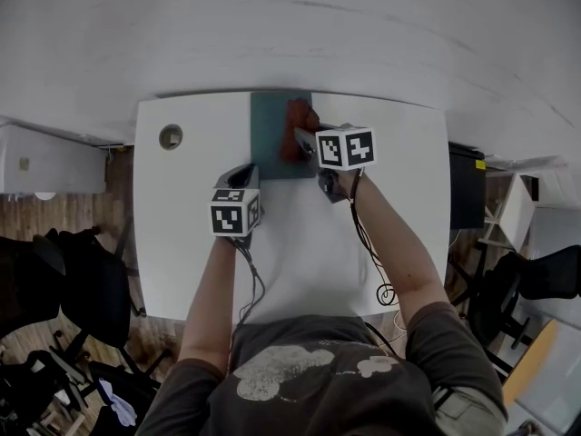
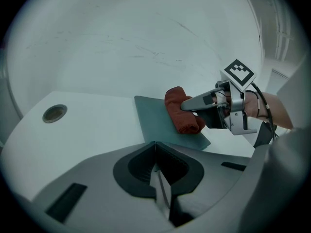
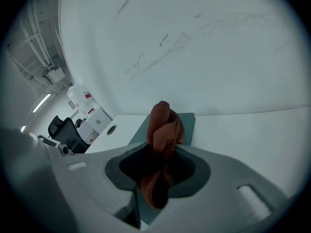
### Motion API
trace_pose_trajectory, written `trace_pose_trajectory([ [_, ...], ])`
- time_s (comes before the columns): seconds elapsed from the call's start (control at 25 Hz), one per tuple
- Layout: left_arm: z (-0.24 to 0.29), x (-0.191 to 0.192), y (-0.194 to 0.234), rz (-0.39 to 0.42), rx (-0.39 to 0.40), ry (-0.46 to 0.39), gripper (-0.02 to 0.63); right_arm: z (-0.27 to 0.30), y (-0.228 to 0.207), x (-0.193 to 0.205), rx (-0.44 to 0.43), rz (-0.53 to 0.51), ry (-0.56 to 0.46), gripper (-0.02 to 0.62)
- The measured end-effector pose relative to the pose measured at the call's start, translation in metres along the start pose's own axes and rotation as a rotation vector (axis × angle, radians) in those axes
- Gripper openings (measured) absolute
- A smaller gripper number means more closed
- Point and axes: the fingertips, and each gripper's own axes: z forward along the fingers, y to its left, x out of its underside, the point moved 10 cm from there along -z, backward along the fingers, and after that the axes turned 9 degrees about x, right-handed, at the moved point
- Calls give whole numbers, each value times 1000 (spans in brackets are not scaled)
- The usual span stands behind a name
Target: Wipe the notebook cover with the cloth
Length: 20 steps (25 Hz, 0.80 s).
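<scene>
Left hand-held gripper [image 1: 245, 171], jaws pressed together and empty, sits just beside the notebook's [image 1: 270, 130] near left corner. Right hand-held gripper [image 1: 304, 141] pinches the cloth [image 1: 296, 121] over the notebook's right half, at the desk's [image 1: 191, 243] far edge. Best practice: flat, overlapping strokes, notebook steadied. No legible writing appears.

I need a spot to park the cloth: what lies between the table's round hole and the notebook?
Nothing; bare white table runs from the hole to the notebook, shown best in the left gripper view.
</scene>
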Motion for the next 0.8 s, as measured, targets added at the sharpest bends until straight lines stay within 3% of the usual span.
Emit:
trace_pose_trajectory([
  [0.8, 0, 1, -2, 14, -13, -4, 2, -24, -31, 9, 81, 62, -22, 110],
])
